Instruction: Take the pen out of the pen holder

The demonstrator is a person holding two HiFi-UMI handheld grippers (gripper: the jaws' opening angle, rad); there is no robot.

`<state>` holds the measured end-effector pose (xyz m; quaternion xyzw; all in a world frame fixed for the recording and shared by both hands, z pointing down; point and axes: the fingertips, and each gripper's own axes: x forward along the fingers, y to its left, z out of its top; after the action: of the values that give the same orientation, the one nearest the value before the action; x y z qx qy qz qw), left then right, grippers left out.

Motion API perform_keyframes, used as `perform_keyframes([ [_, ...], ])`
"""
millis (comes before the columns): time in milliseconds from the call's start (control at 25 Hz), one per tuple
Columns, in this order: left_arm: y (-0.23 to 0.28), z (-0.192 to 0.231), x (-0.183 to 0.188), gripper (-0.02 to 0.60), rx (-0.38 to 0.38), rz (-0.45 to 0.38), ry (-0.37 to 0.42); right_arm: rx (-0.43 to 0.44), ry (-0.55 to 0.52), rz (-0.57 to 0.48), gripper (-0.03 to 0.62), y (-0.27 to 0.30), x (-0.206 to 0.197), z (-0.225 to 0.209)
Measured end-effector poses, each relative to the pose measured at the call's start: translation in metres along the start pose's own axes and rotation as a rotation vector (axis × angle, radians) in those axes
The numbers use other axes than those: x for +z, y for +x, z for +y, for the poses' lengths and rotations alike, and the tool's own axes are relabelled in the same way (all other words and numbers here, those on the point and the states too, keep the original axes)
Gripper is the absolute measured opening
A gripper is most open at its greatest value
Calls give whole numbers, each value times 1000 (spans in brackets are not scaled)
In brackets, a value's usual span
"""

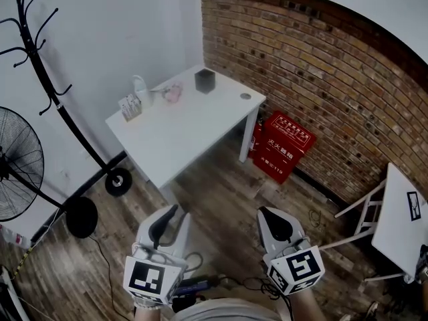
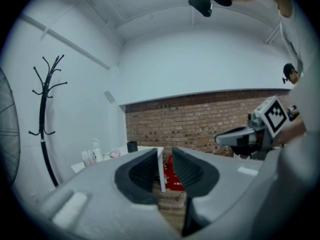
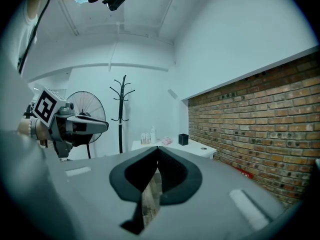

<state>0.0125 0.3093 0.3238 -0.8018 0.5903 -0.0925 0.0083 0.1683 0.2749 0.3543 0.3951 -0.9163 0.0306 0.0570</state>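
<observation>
The pen holder [image 1: 204, 81] is a small, dark, square cup. It stands upright at the far end of the white table [image 1: 194, 136], near the brick wall [image 1: 321, 65]. It looks too tiny to show a pen. The left gripper [image 2: 165, 156] is spread open and empty. The right gripper [image 3: 158, 151] is pressed together, holding nothing.

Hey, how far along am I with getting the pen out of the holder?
Nothing looks done yet: the holder sits on the table, its pen too small to make out. In hand: nothing; the left gripper is open and empty, the right gripper shut on nothing, both well short of the table. Left: approach, grasp the pen, lift it out.
</observation>
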Motion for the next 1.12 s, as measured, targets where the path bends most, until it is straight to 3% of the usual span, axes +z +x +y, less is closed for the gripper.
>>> perform_keyframes([
  [480, 30, 1, -4, 81, -44, -2, 1, -43, 15, -1, 3, 10, -8, -20],
  [1120, 141, 50, 5, 82, -116, -23, 4, -87, 13, 24, 3, 98, 4, -80],
])
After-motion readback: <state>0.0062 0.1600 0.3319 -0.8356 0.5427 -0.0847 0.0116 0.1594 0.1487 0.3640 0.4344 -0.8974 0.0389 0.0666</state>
